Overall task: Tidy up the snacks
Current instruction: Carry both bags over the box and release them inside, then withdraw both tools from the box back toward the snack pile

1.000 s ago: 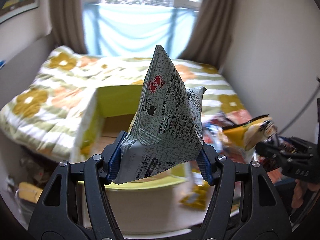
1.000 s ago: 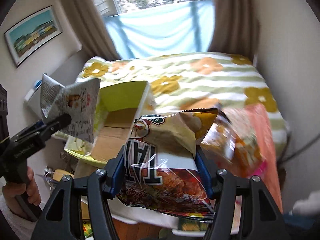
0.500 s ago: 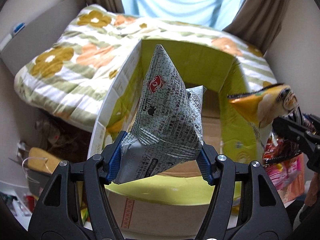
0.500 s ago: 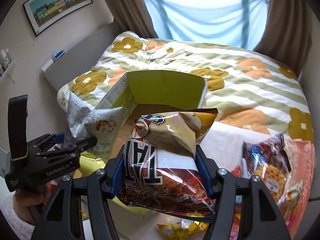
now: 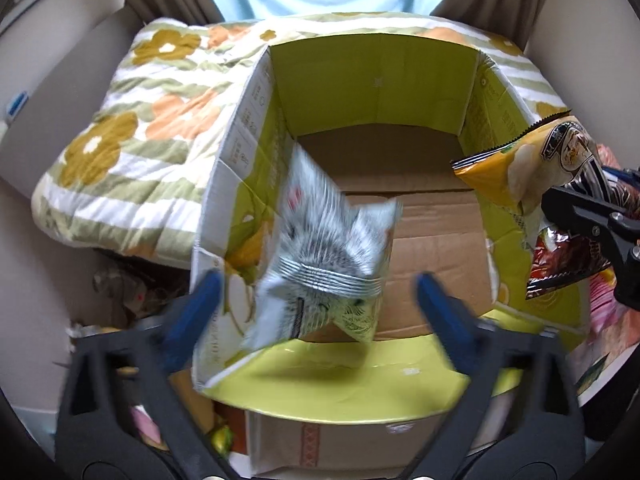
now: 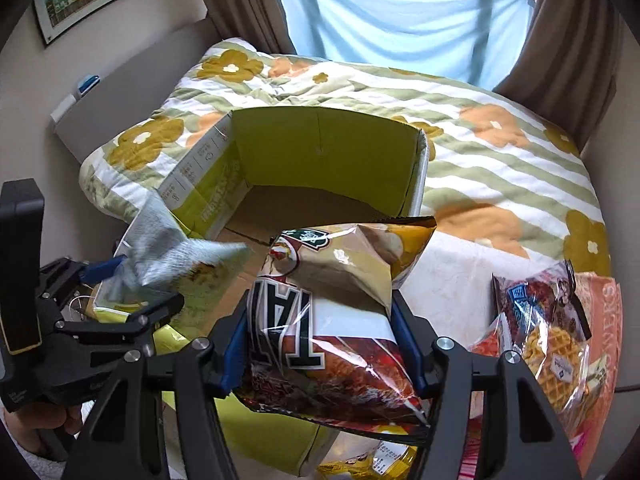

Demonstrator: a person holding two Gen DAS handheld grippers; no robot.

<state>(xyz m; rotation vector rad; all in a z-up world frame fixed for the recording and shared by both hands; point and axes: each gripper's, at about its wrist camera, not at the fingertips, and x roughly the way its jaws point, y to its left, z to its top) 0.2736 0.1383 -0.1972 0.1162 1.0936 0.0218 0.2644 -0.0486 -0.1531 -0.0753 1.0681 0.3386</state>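
Note:
My left gripper (image 5: 320, 308) is open over the open cardboard box (image 5: 372, 80) with lime-green flaps. The grey-white snack bag (image 5: 324, 256) is blurred and falling free between the spread blue pads into the box; it also shows in the right wrist view (image 6: 172, 256). My right gripper (image 6: 320, 344) is shut on a brown and gold chip bag (image 6: 332, 312), held above the box's right front edge. That chip bag shows at the right of the left wrist view (image 5: 532, 168). The left gripper appears at the left of the right wrist view (image 6: 132, 288).
The box sits on a bed with a flowered, striped quilt (image 6: 480, 128). Several more snack packs, among them a waffle pack (image 6: 552, 344), lie to the right of the box. A yellow pack (image 6: 380, 464) lies below it. Clutter lies on the floor at left (image 5: 120, 288).
My left gripper has opened and let go of the grey-white bag, which drops into the box. Both grippers have moved further over the box. The right gripper still holds the chip bag.

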